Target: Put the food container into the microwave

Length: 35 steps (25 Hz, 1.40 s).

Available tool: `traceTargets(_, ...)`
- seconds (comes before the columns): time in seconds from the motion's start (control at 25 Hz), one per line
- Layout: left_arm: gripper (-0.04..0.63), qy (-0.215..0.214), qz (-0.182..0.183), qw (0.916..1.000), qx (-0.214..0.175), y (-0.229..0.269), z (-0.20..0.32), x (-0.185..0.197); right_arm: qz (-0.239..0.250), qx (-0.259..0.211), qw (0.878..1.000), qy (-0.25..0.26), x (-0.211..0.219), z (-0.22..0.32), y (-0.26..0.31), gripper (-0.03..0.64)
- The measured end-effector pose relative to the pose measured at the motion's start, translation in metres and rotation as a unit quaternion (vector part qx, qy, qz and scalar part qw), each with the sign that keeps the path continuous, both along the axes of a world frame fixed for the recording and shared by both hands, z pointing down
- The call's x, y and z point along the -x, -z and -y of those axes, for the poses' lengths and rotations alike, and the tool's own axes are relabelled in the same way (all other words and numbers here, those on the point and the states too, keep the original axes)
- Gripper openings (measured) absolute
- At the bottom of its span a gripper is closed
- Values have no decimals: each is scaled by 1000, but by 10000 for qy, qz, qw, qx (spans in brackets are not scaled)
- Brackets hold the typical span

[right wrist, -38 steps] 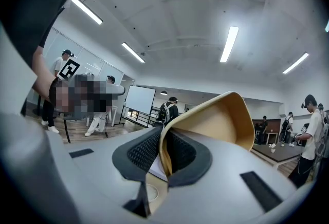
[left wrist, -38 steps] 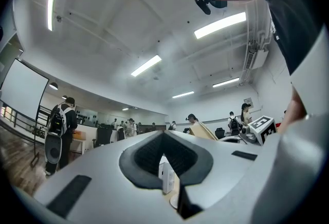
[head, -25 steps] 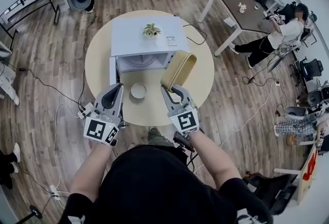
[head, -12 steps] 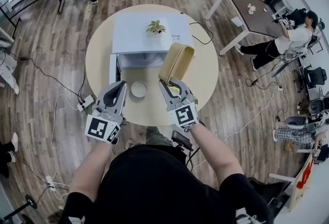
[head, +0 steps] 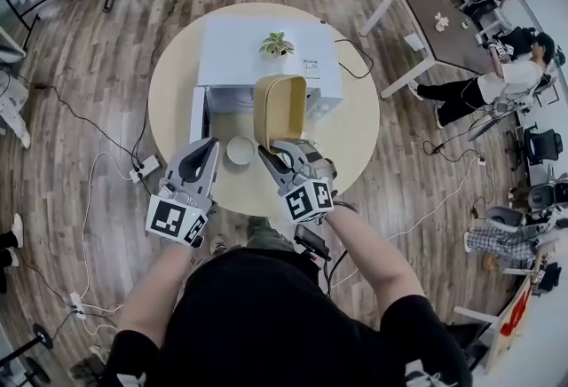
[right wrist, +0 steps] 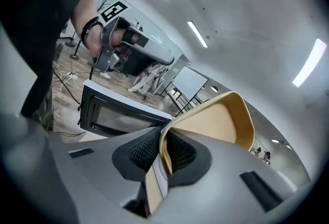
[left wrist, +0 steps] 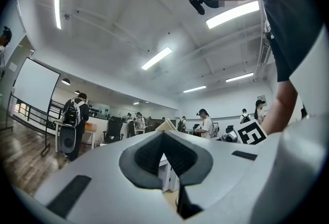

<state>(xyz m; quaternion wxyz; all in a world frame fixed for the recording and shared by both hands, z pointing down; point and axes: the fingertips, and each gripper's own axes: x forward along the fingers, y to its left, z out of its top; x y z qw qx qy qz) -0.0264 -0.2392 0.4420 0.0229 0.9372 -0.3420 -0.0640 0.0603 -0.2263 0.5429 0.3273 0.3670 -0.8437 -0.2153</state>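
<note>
Right gripper, jaws nearly together, ribbed pads clamped on one thin wall of the tan food container. Wall pinched edge-on between the pads, body of the container standing out past the fingertips toward 12 o'clock, upright on edge. Container directly before the open cavity of the white microwave, door swung out at 9 o'clock. Left gripper, jaws closed tip to tip on nothing, at 9 o'clock of the right, apart from the container. Small white bowl between the two, on the round table.
</note>
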Motion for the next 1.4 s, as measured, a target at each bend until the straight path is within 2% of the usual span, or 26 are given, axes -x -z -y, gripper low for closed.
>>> traceTargets(0.32,18,107,-35,9999,102,-5,-5,5,-656,733,9941,459,14,-9,-47,51)
traceTargets(0.84,18,232,43,9996,144,-14,0,5,-1055,2137,9697,534,5,-8,-130,51)
traceTargets(1.4,18,199,268,9994,130,-17,-1,-10,-1407,2699,9516,433,-17,26,-186,51)
